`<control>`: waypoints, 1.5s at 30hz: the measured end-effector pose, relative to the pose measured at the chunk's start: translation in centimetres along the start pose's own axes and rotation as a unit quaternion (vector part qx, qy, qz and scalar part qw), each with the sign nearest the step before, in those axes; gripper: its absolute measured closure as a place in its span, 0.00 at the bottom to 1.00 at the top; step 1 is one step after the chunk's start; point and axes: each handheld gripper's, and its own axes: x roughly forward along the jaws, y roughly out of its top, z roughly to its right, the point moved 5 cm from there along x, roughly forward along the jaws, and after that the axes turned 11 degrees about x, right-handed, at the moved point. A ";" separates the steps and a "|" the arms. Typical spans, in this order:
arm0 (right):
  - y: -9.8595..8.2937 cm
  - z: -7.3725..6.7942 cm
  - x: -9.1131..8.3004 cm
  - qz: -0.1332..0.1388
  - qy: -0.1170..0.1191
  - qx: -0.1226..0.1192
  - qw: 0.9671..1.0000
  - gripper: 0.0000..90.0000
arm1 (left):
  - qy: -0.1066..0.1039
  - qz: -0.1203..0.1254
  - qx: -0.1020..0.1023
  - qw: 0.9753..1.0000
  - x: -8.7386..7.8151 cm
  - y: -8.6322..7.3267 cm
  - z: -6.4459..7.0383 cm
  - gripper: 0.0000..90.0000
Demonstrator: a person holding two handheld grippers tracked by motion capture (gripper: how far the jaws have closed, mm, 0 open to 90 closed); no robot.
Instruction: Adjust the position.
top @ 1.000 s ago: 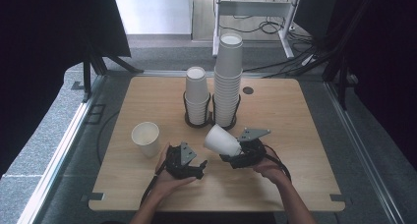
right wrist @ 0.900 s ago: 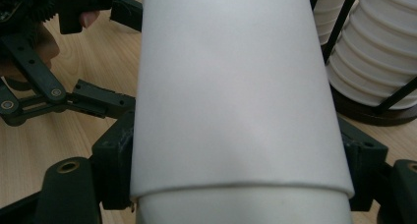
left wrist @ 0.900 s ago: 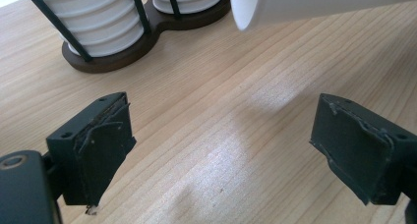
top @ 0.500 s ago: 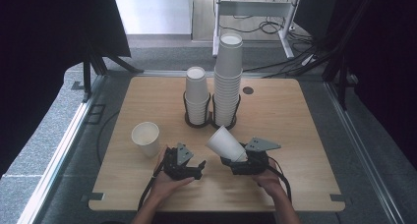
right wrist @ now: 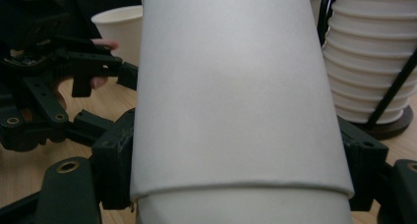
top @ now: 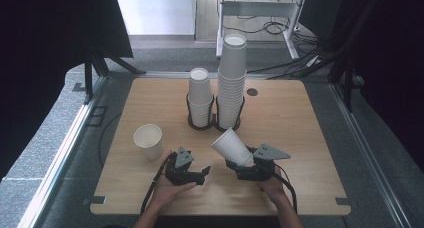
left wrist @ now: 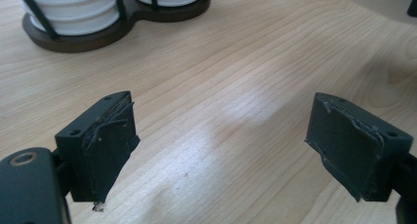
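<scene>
Lately the right tool (top: 239,160) has drawn back toward the person and swung its load round; a second ago the held cup (top: 231,146) pointed up toward the holder (top: 215,124), and now it lies tilted with its mouth up and to the left, clamped between the jaws near its narrow end, above the front middle of the worktop (top: 300,118); I judge the cup has been pulled clear of the stacks and is ready to be set down or passed across. The left tool (top: 200,174) has kept its place just beside it, jaws wide apart with nothing between them, low over bare wood; the loose cup (top: 148,140) stands upright where it was, at the left. In the right gripper view the held cup (right wrist: 236,96) hides most of what lies ahead, and a seam low on its wall suggests a second cup nested inside, though I cannot be sure; the tall stack (top: 232,80) and short stack (top: 200,95) are cut off in both gripper views.
</scene>
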 end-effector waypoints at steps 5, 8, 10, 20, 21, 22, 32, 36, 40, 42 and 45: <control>-0.5 -0.2 0.3 0.014 -0.002 -0.010 1.000 0.25 | -0.034 0.021 -0.036 0.999 -0.4 0.4 -0.1 0.13; -0.5 -0.3 0.3 0.019 0.000 -0.012 1.000 0.25 | -0.051 0.033 -0.055 0.997 -0.7 0.5 -0.3 0.13; -0.5 -0.3 0.2 0.024 0.003 -0.009 1.000 0.25 | -0.060 0.040 -0.064 0.995 -0.8 0.6 -0.4 0.14; -0.6 -0.4 0.2 0.049 0.019 -0.003 0.999 0.25 | -0.147 0.100 -0.136 0.975 -1.5 1.3 -0.1 0.12; -0.6 -0.5 0.2 0.052 0.019 -0.005 0.998 0.25 | -0.154 0.103 -0.141 0.973 -1.5 1.4 -0.1 0.12; -0.7 -0.6 0.2 0.054 0.019 -0.006 0.998 0.25 | -0.162 0.106 -0.146 0.970 -1.5 1.5 0.0 0.12; -1.4 -2.4 1.4 0.056 0.016 -0.037 0.998 0.25 | -0.215 0.145 -0.185 0.948 -1.5 2.4 0.2 0.09; -1.7 -3.2 1.9 0.052 0.021 -0.047 0.997 0.25 | -0.221 0.155 -0.193 0.943 -1.4 2.8 0.1 0.07; -2.1 -3.9 2.4 0.045 0.027 -0.058 0.997 0.25 | -0.215 0.158 -0.201 0.943 -0.9 3.3 0.0 0.07; -2.3 -4.2 2.7 0.040 0.028 -0.065 0.997 0.25 | -0.216 0.159 -0.201 0.942 -0.6 3.5 0.1 0.07; -2.7 -4.6 3.0 0.034 0.029 -0.071 0.997 0.25 | -0.215 0.164 -0.199 0.942 -0.2 3.6 0.3 0.09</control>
